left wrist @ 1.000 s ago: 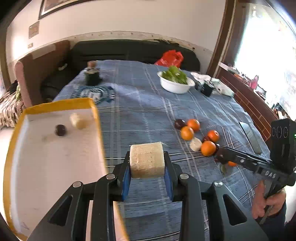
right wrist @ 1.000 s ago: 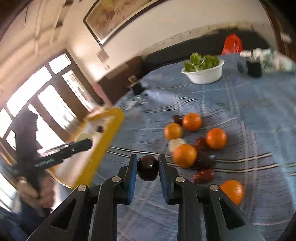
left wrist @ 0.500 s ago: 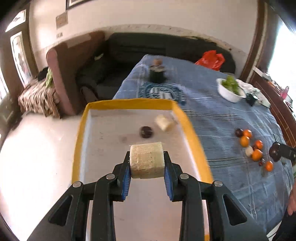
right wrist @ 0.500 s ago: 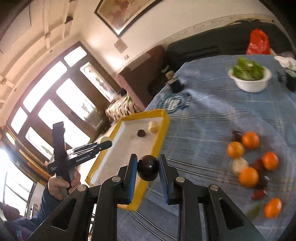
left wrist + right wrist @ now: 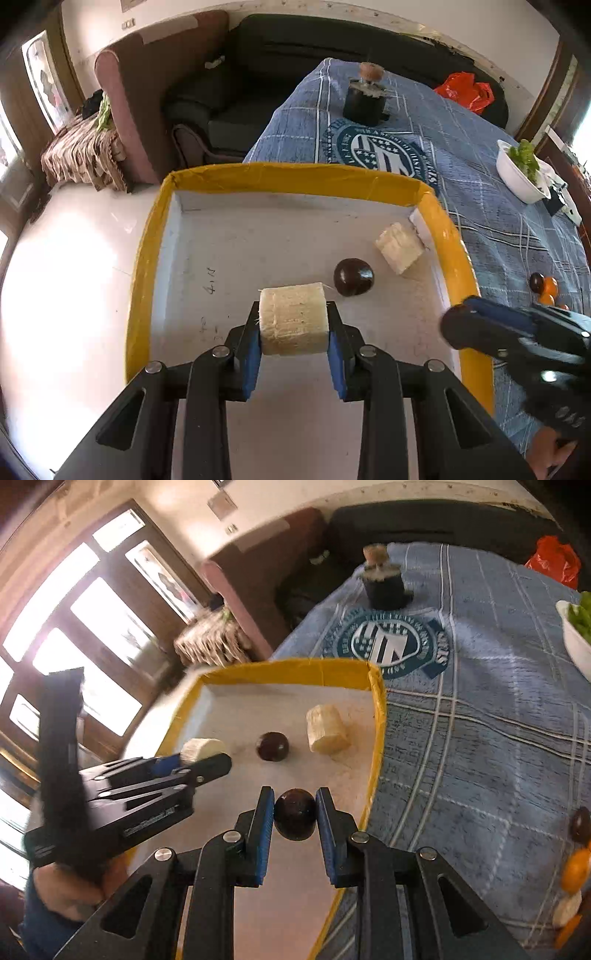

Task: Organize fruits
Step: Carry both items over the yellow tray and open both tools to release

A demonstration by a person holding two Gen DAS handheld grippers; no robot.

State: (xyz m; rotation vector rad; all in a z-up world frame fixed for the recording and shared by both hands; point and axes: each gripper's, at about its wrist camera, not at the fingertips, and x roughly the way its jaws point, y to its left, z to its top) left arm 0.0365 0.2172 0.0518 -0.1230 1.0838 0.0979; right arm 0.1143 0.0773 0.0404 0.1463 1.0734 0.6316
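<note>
Fruits: two already lie in the tray (image 5: 295,177), ahead of both grippers. Our left hand-held gripper (image 5: 293,325) clamps a pale chunk (image 5: 293,317), our right (image 5: 295,818) a plum (image 5: 294,819); several remain on the counter (image 5: 480,738).

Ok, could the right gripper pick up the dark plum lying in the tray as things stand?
Probably not yet. The right gripper is already shut on another plum, so its fingers are full. The path looks free, though: the dark plum lies just ahead on the bare tray floor, apart from the pale chunk.
</note>
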